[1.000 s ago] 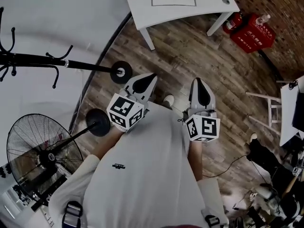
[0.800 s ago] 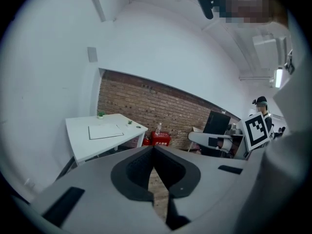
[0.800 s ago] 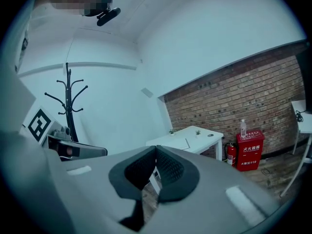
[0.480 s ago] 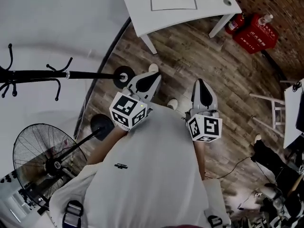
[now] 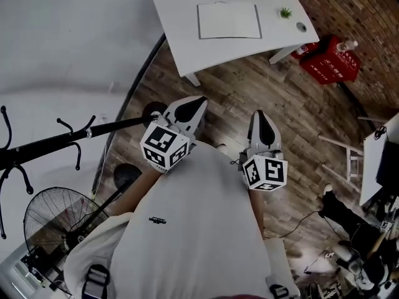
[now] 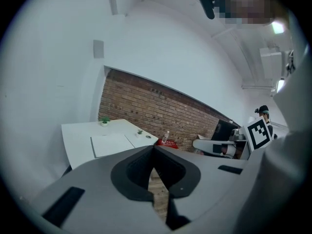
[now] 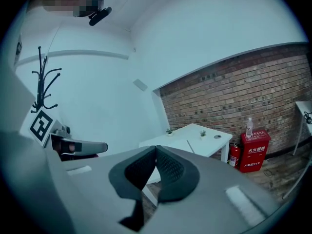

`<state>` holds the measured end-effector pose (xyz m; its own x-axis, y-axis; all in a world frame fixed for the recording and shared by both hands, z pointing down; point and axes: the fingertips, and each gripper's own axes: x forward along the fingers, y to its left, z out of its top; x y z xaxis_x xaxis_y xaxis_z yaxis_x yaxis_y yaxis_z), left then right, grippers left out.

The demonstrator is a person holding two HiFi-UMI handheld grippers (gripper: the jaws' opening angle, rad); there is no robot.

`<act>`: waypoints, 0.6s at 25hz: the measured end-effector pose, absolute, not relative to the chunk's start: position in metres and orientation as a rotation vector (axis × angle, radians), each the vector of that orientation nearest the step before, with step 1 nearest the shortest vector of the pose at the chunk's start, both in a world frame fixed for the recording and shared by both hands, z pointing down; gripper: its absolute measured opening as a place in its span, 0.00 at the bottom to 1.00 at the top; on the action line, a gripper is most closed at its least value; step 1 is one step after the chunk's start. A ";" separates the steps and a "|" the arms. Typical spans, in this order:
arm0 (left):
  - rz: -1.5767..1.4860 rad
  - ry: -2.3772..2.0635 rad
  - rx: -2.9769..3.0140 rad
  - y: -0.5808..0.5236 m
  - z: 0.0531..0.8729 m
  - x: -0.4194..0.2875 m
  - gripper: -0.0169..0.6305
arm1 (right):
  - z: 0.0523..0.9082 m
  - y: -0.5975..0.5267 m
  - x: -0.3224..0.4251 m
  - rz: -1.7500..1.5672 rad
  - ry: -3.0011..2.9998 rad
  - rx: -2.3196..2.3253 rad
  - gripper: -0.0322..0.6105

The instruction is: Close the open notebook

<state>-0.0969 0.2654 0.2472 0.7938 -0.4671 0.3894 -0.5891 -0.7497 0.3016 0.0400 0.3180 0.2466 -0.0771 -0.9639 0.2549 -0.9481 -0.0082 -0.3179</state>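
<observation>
Fingers of the left gripper (image 5: 201,99) and right gripper (image 5: 258,113) are closed, empty. Ahead, the flat white open notebook (image 5: 229,20) on the white rectangular tabletop (image 5: 179,42) has drawn nearer than a second ago but is still well apart. Closing has not begun.

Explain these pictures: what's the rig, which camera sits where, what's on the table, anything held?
No robot: a person holds a hand-held gripper in each hand. The top-down picture comes from a camera on the person's head, showing the left hand-held gripper and right hand-held gripper above a wood floor. The other two come from cameras riding on each one, looking along its jaws. Both are shut, holding nothing. Ahead, a white table carries a notebook and a small potted plant.
</observation>
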 end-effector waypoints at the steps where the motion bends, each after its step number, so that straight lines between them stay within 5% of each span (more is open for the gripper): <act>1: 0.403 -0.797 2.567 0.253 0.245 -0.099 0.04 | 0.244 0.306 0.039 -0.642 2.185 -2.112 0.07; 15: 0.336 -0.764 2.566 0.115 0.241 -0.145 0.04 | 0.239 0.165 0.014 -0.595 2.139 -2.239 0.20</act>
<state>-0.1453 0.1149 0.2415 0.8178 -0.4593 0.3467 -0.5661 -0.7505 0.3410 0.0136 0.1651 0.2388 0.0082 -0.9611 0.2760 -0.9655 -0.0794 -0.2480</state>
